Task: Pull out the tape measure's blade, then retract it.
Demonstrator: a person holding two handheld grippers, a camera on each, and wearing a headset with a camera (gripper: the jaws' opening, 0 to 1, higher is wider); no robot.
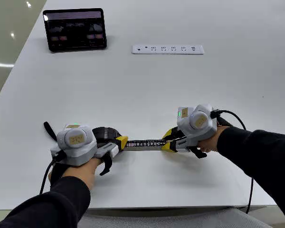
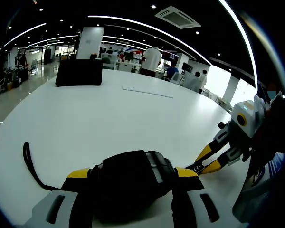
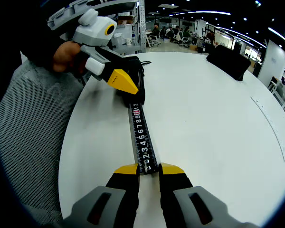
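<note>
L gripper (image 1: 119, 142) is squeezed tight on the black case (image 1: 107, 134) of the tape measure. Its two yellow tips sit one on each side of the case, best seen in the left gripper view. R gripper (image 1: 167, 141) is pinched on the far end of the blade (image 1: 142, 142), jaws almost together w/ the blade end btwn them. The blade is out a short way. It runs flat on the white table (image 1: 133, 80) from the case to the R gripper, numbers facing up. It lies more or less along the table's near edge, close to it but not over it. The case sits on the table too, w/ its black strap (image 1: 49, 130) trailing out on the left.

Room to move: lots of bare table past the blade, all the way to the tablet (image 1: 75, 29) and the power strip (image 1: 167, 49), both far off near the back. The table's left edge is well apart from the L gripper. Right of the R gripper the top is bare too. A black cable (image 1: 228, 112) from the R gripper drops over the near edge. A grey mesh seat (image 3: 33, 123) sits just below that edge.
</note>
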